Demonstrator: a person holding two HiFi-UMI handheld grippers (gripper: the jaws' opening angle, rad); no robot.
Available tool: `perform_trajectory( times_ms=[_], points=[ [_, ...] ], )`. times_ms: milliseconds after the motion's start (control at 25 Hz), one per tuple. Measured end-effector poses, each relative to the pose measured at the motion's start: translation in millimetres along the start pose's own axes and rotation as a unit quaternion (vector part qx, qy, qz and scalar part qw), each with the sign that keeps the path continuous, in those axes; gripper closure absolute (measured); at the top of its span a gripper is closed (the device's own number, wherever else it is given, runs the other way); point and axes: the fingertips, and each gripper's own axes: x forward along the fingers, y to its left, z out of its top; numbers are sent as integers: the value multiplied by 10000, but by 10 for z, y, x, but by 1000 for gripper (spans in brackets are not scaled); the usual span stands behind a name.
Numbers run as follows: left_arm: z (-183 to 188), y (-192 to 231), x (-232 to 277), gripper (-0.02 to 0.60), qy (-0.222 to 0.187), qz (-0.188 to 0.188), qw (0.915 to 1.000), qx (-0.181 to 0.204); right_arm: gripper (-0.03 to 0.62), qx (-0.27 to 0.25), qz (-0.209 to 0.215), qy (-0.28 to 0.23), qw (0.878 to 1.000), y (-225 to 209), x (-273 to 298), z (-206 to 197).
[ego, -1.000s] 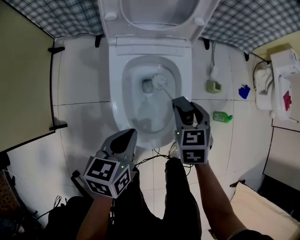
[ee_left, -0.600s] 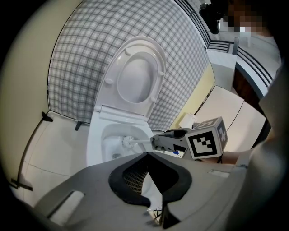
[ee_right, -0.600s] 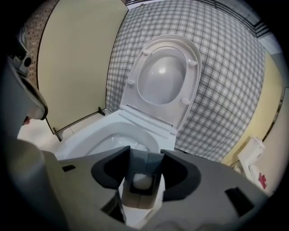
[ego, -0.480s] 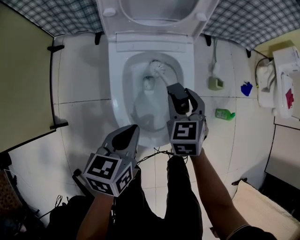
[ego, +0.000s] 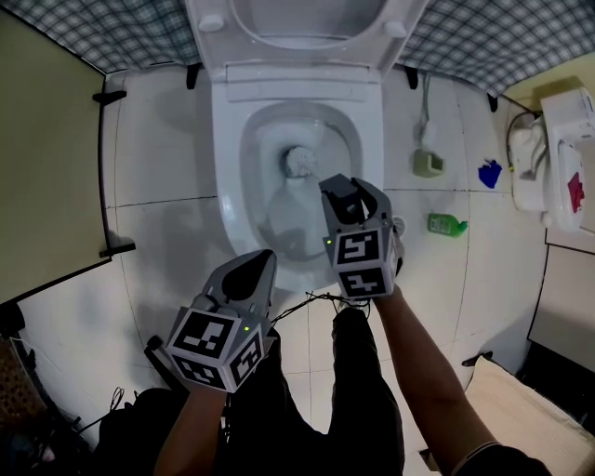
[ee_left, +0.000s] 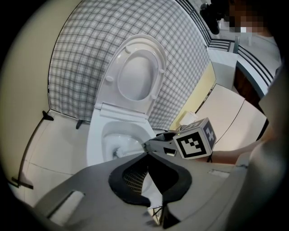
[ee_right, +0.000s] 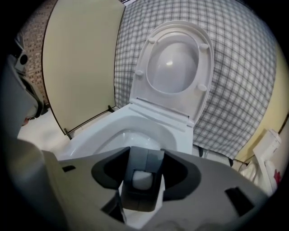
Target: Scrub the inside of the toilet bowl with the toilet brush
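Note:
The white toilet bowl [ego: 226, 158] stands open at the top centre of the head view, with its lid [ego: 307, 28] raised. Inside it, near the drain, is the white toilet brush head [ego: 297, 160], also seen in the left gripper view as the brush head [ee_left: 118, 151]. My right gripper [ego: 337, 192] hangs over the bowl's right front rim, shut on the brush handle [ee_right: 142, 179], whose white end shows between the jaws of the right gripper [ee_right: 144, 154]. My left gripper [ego: 258, 268] hovers at the bowl's front edge, its jaws meeting at the tips, empty. The left gripper [ee_left: 146, 155] faces the bowl.
A green bottle [ego: 444, 224], a small grey-green item [ego: 427, 165] and a blue object [ego: 488, 174] lie on the tiles right of the toilet. A white unit [ego: 558, 158] stands far right. A yellow partition [ego: 46, 158] closes the left. Cables [ego: 307, 302] trail by my legs.
My right gripper has shifted left and down toward the bowl. The brush head swept from the bowl's right side round the back to the middle. The left gripper stayed put.

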Motion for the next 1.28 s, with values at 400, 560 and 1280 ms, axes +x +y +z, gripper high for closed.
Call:
perform_trajectory(
  times_ms=[400,560,1280],
  points=[
    [1,22,-3,594,31,0,10000,15,367,488,-740,-845,9925,-506,-525,284],
    [58,-60,40,594,-31,-89,10000,7,367,1336,-517,-999,9846,-481,-244,201],
    [-38,50,-9,594,32,8,10000,-41,367,1026,-212,-833,9910,-238,-123,214]
  ],
)
